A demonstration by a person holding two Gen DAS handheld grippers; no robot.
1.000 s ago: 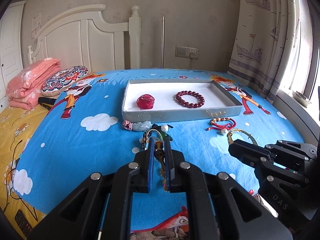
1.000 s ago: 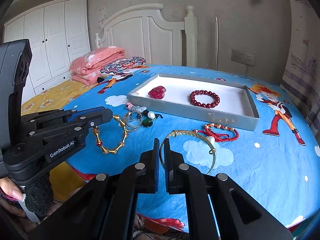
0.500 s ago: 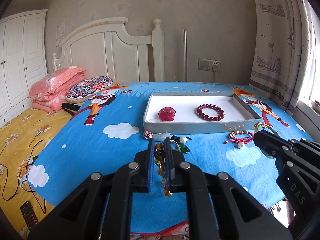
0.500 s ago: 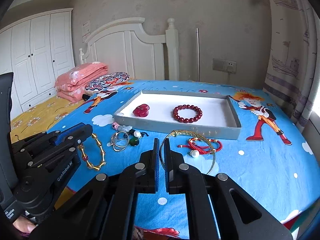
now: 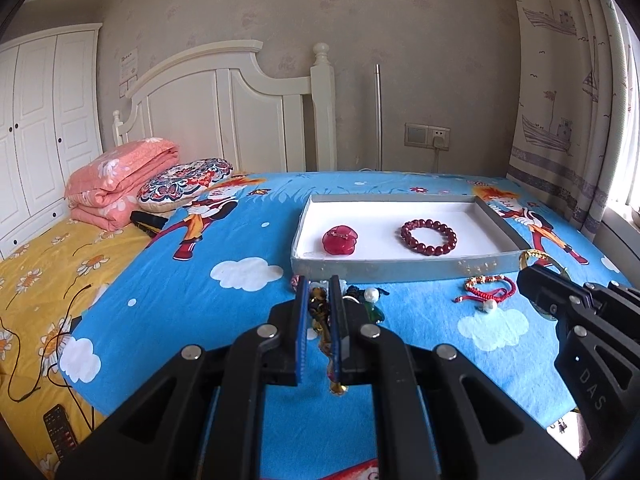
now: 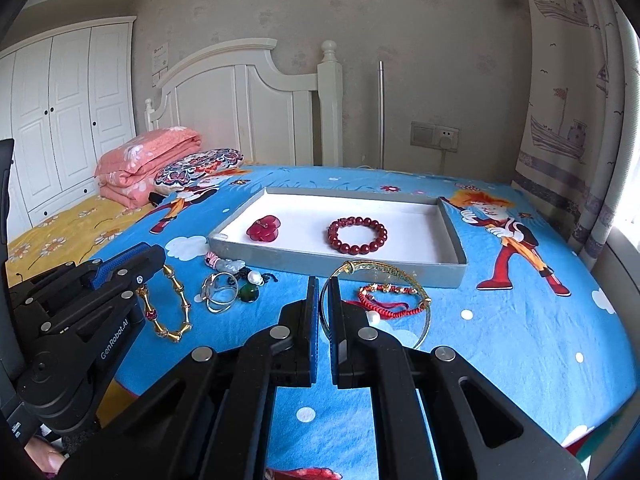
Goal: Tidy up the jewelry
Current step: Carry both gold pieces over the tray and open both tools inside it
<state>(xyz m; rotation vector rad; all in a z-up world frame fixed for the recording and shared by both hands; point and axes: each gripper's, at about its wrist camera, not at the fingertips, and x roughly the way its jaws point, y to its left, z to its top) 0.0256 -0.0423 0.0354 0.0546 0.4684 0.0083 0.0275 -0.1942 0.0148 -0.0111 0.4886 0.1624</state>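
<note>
The bed [image 5: 168, 304] fills the lower frame, with the grey tray [image 5: 400, 270] at centre holding a red bead bracelet [image 5: 428, 237]. The left gripper [image 5: 319, 320], tilted slightly down, has its fingers clamped on a gold link chain [image 5: 320, 316]. The right gripper [image 6: 323, 312], bottom centre of its own view, pinches a gold bangle [image 6: 380, 270].

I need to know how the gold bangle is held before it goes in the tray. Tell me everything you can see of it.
The gold bangle is a thin, shiny, metal-looking hoop with a small knob on its rim. The right tongs are shut on its near left side, and it tilts, far edge highest. That far edge shows before the grey tray; the red cord bracelet shows through the hoop.
</note>
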